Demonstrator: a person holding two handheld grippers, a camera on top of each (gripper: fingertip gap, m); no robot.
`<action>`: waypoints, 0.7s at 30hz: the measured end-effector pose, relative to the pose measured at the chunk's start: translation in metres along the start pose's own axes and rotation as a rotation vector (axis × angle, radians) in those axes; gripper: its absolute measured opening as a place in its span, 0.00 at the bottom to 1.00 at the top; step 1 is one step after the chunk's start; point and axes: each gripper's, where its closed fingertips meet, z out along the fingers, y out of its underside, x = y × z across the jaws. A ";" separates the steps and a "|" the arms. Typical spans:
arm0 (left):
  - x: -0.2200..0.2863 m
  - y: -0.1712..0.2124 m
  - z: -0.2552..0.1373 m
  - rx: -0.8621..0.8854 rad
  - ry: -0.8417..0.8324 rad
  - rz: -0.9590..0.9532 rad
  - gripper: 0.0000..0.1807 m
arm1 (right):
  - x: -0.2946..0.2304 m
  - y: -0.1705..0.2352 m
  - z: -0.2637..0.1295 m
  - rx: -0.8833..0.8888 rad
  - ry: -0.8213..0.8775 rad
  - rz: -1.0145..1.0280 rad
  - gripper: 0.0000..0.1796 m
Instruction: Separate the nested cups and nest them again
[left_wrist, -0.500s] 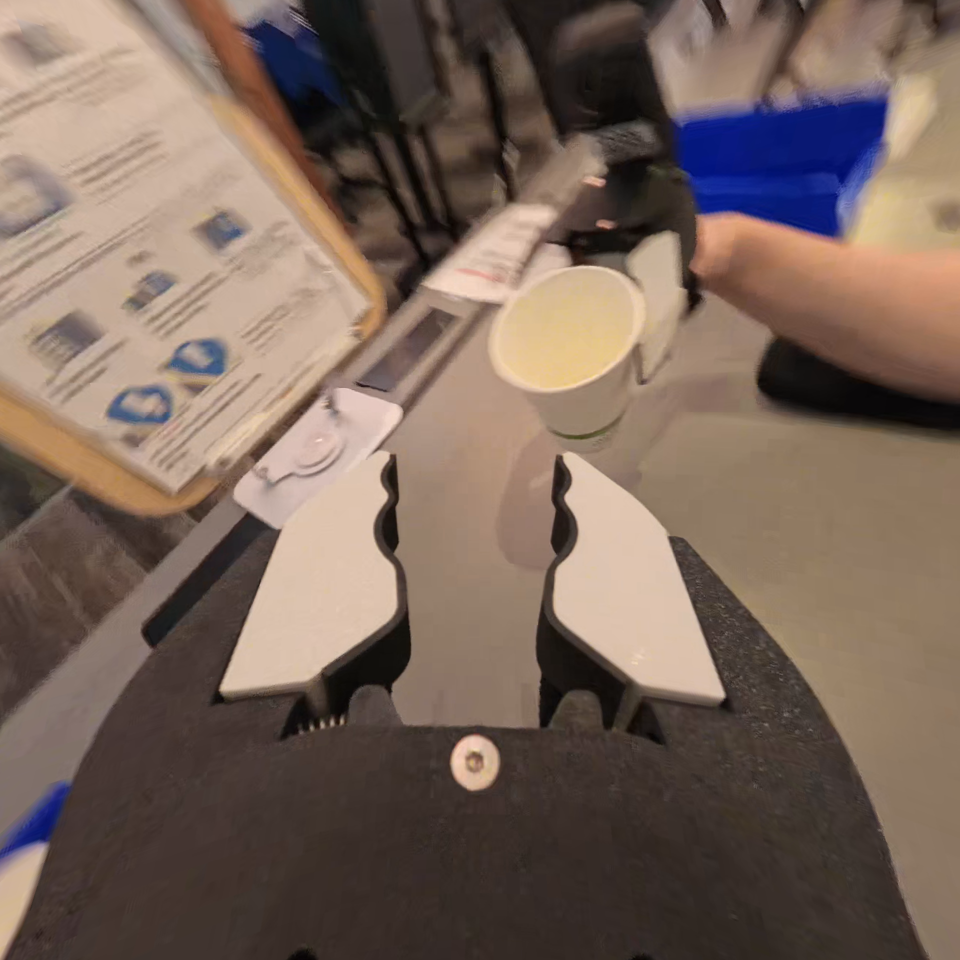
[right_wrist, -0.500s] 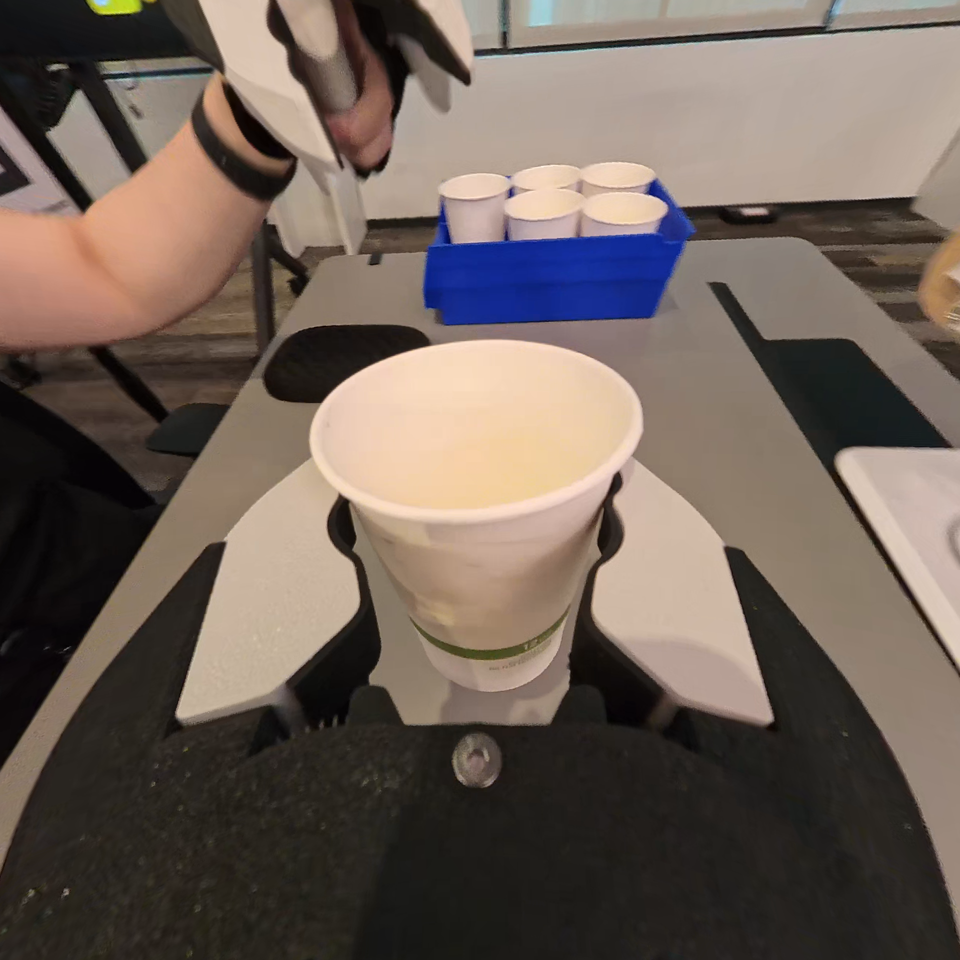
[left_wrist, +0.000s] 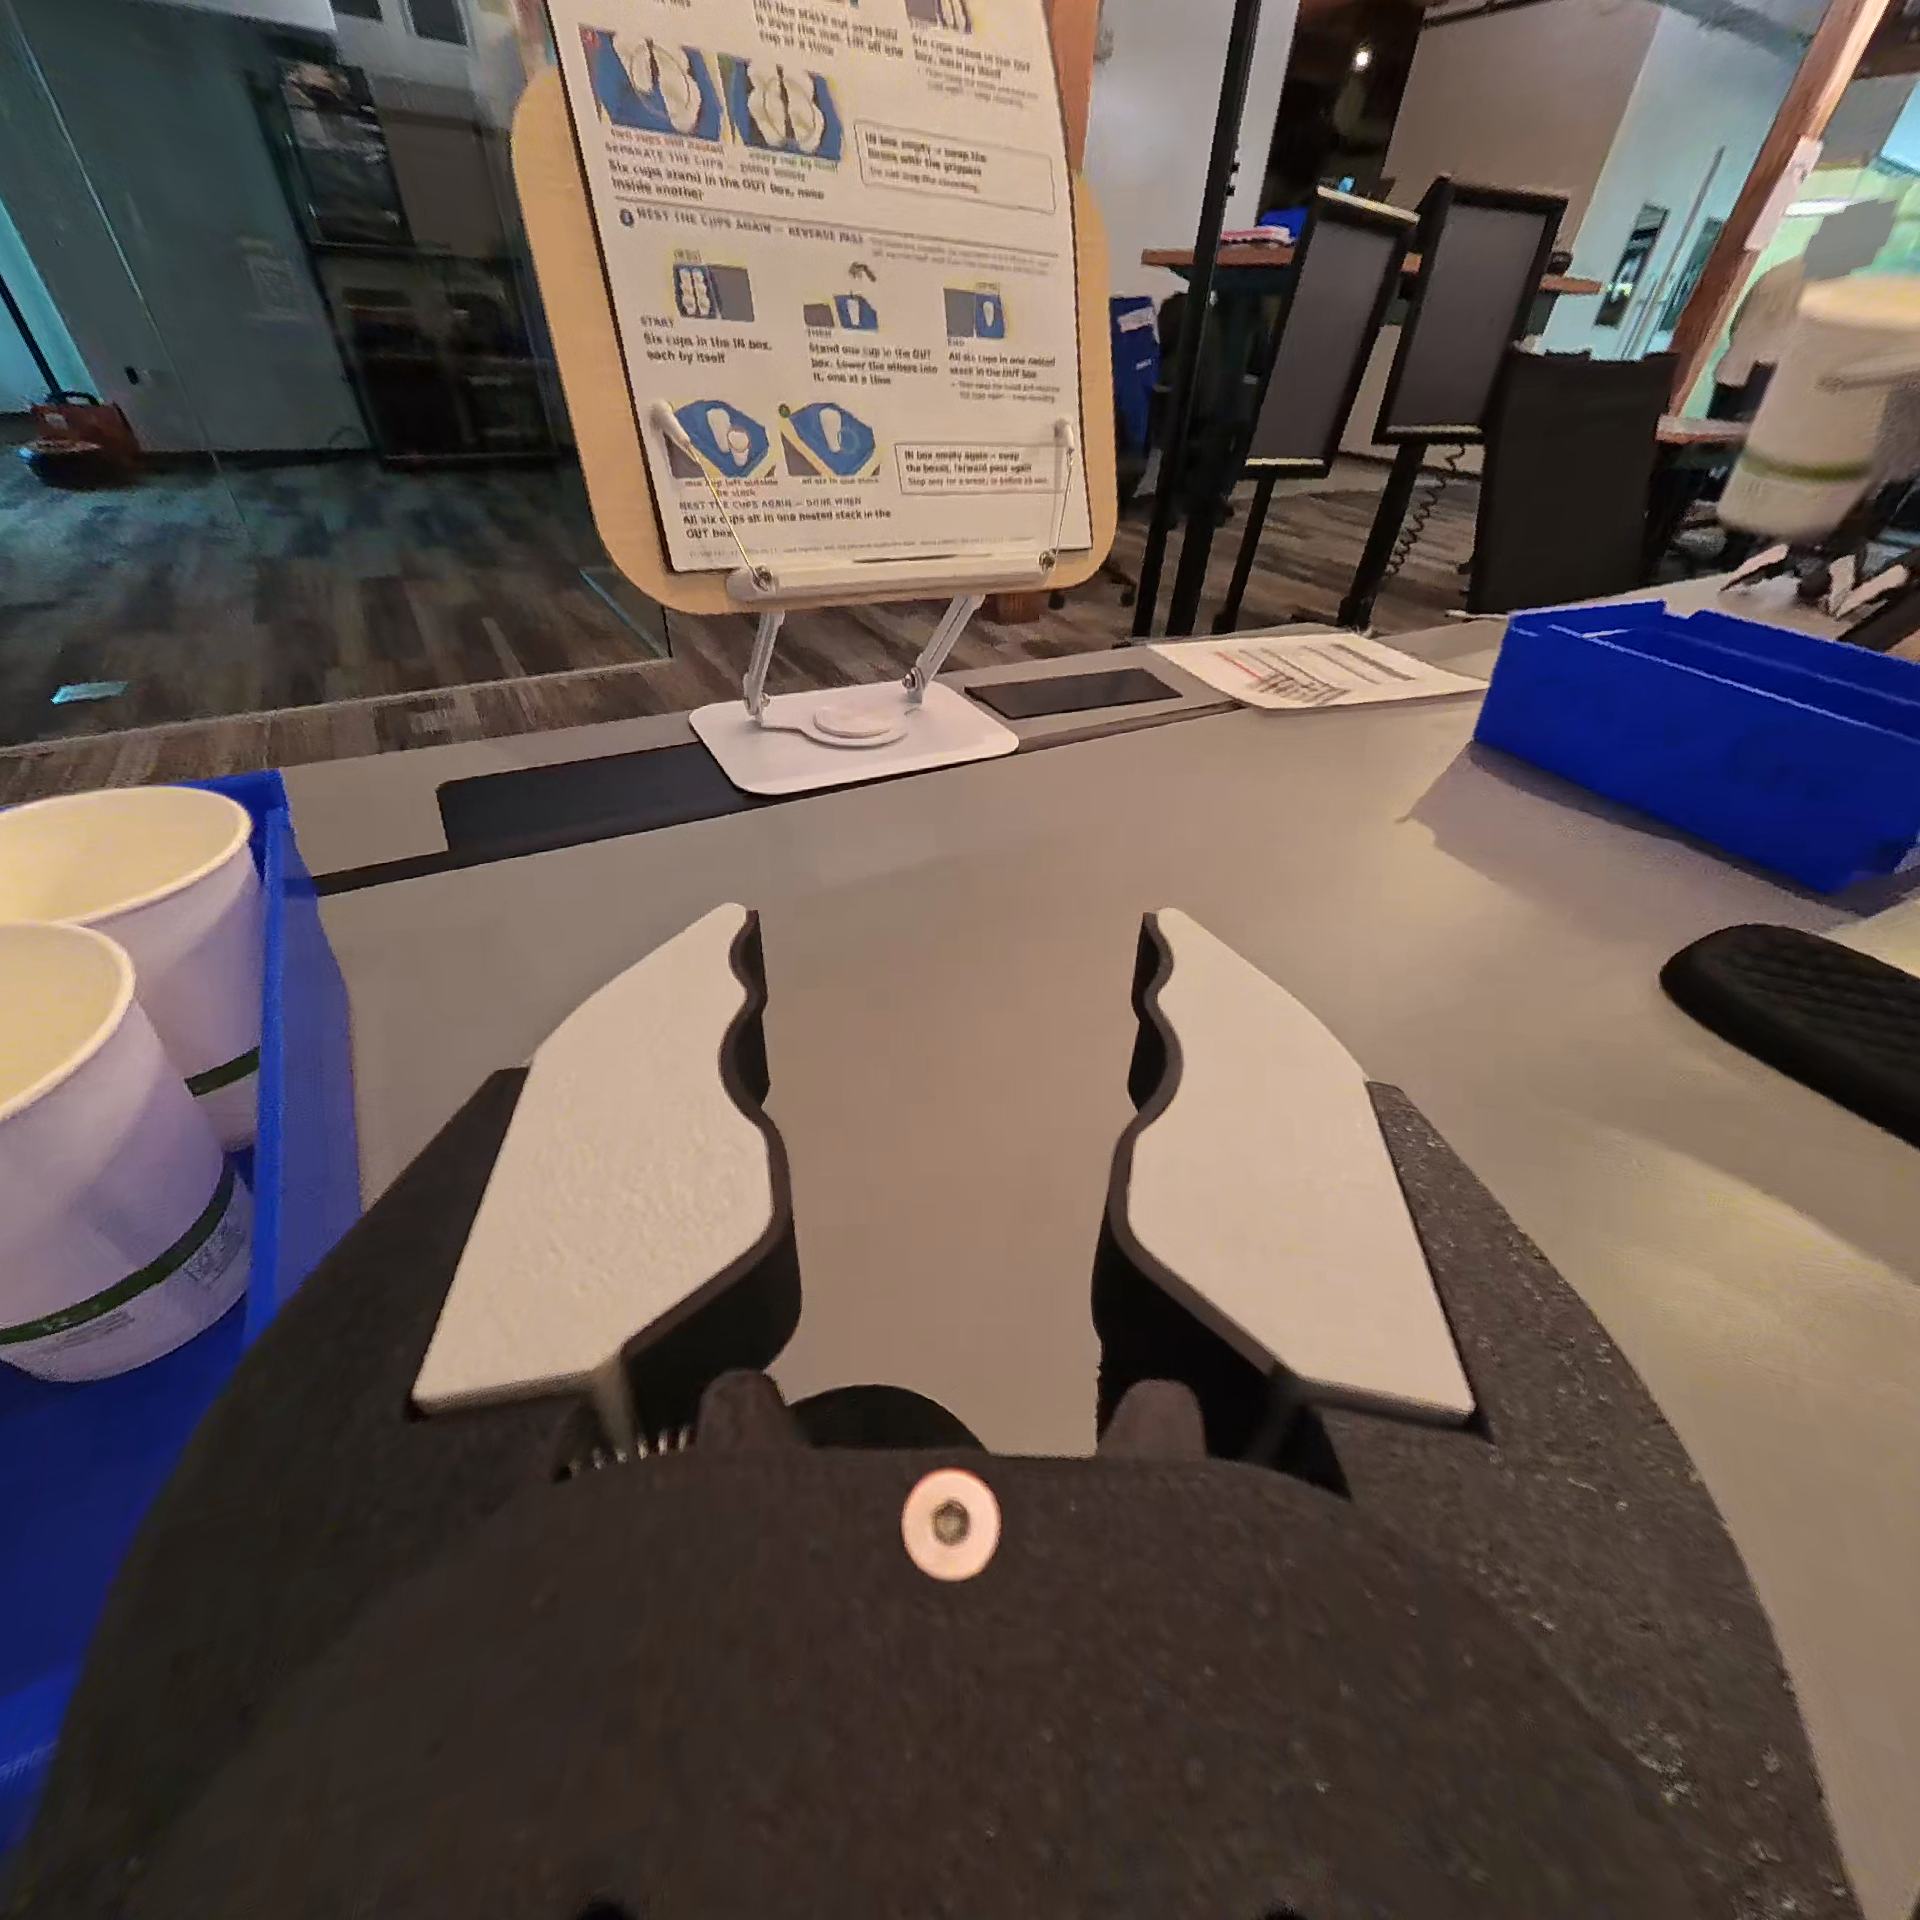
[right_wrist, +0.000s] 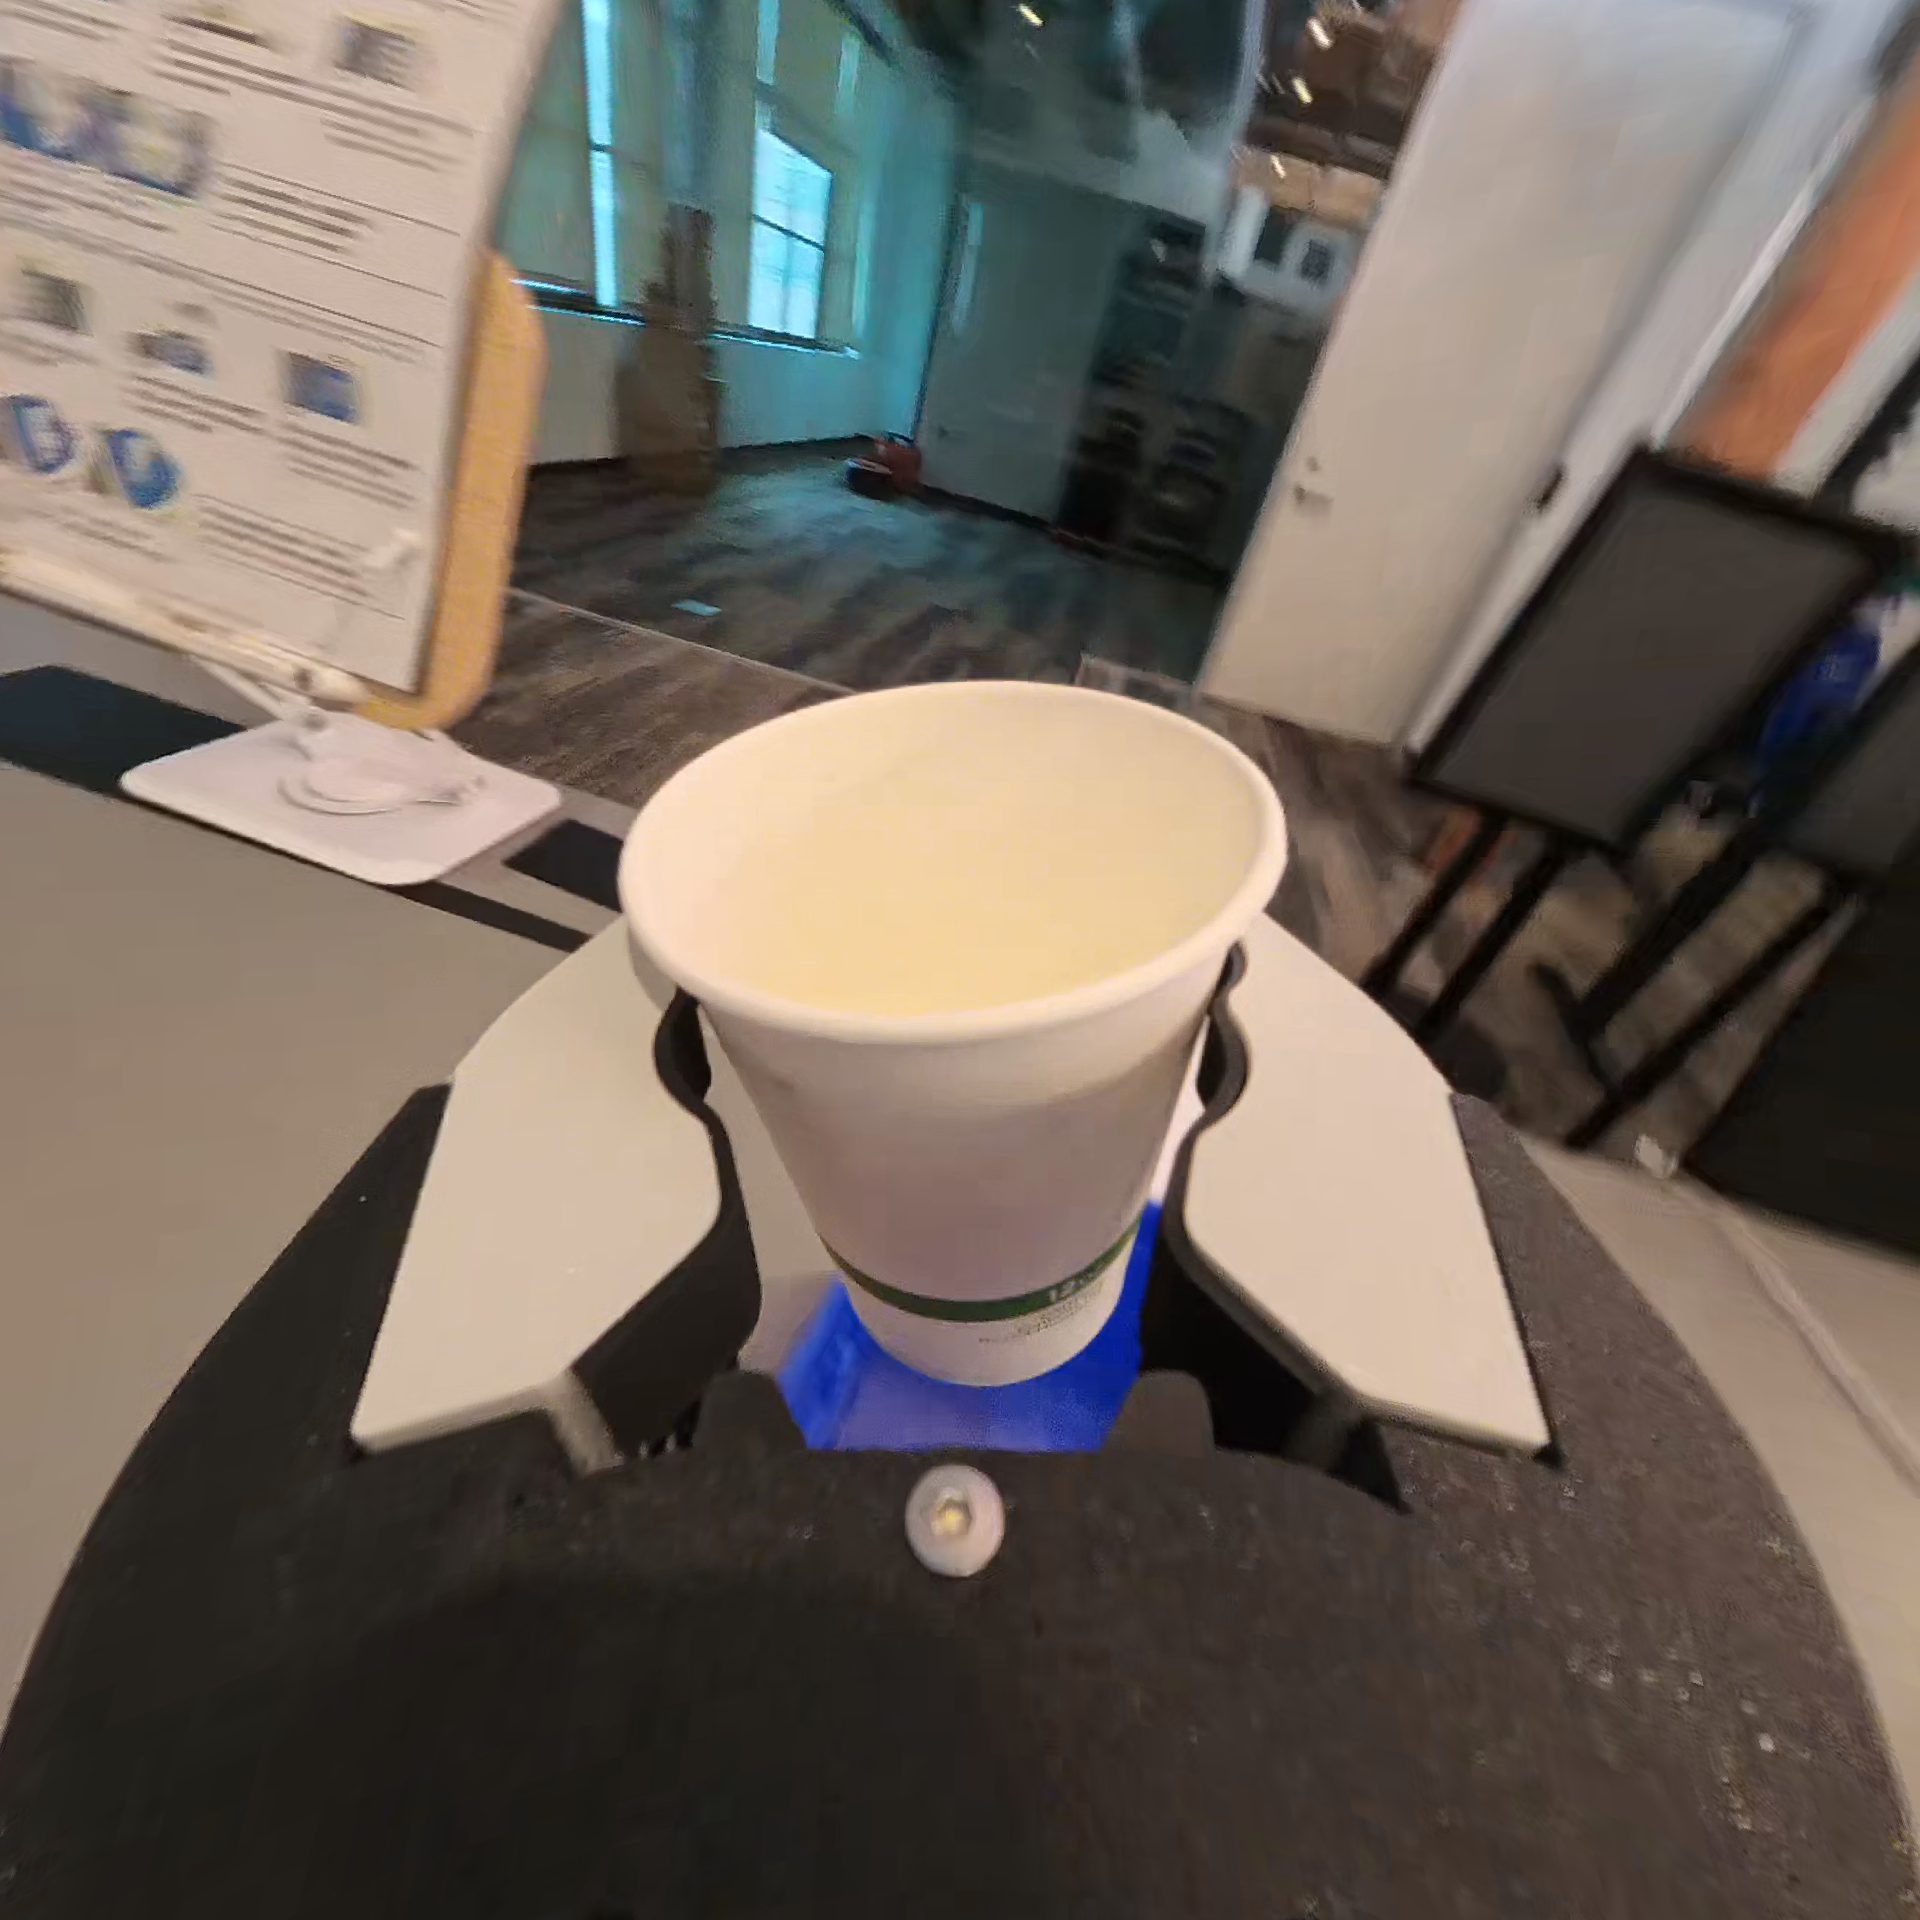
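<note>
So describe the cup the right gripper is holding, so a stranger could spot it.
Find the blue bin at the table's right end. Above it, the right gripper grips a white paper cup with a green band. Unlike the cups in the left bin, it hangs in the air.

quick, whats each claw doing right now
left claw: open, holding nothing
right claw: shut on a white paper cup

Both wrist-mounted — sharing instruction stand (left_wrist: 831, 312).
</note>
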 end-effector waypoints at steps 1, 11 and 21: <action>0.002 -0.002 -0.004 0.011 -0.004 0.001 0.37 | 0.018 0.022 -0.005 -0.032 0.018 0.062 0.51; 0.036 -0.021 -0.002 -0.009 0.034 0.103 0.38 | 0.047 0.167 0.019 -0.255 0.070 0.243 0.52; 0.044 -0.032 -0.015 -0.004 0.017 0.144 0.38 | 0.049 0.205 0.028 -0.296 0.097 0.271 0.52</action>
